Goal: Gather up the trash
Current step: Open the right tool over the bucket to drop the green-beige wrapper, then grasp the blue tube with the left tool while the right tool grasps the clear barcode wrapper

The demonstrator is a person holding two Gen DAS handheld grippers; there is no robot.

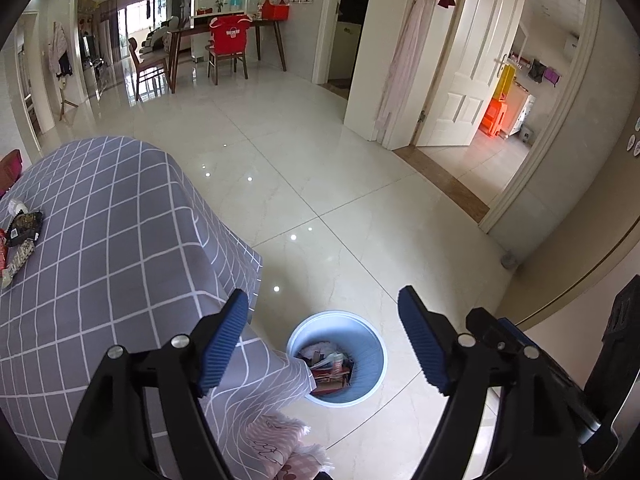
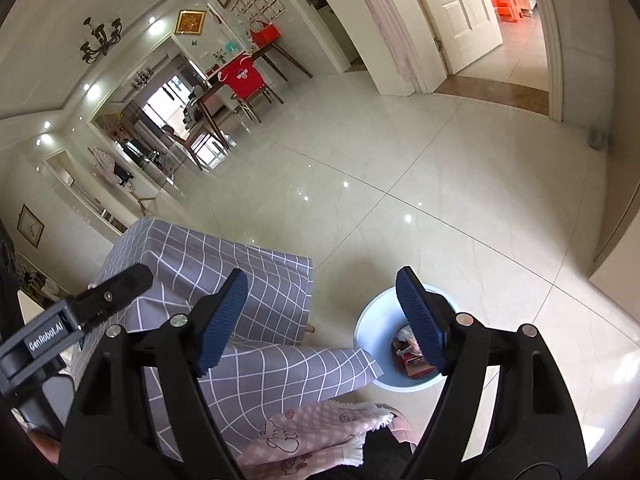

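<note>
A light blue trash bin (image 1: 337,356) stands on the floor beside the table and holds several wrappers and boxes. It also shows in the right wrist view (image 2: 376,328), partly behind my right finger. My left gripper (image 1: 323,336) is open and empty, held above the bin. My right gripper (image 2: 322,320) is open and empty, over the table's corner and the bin. Snack wrappers (image 1: 22,236) lie on the grey checked tablecloth (image 1: 100,248) at the far left of the left wrist view.
The table's cloth hangs down next to the bin (image 2: 256,320). A pink checked cloth (image 2: 320,432) lies at the bottom. The other gripper's body (image 2: 76,316) is at the left. Glossy tiled floor (image 1: 320,184) stretches to a dining table with chairs (image 1: 228,46) and a white door (image 1: 460,80).
</note>
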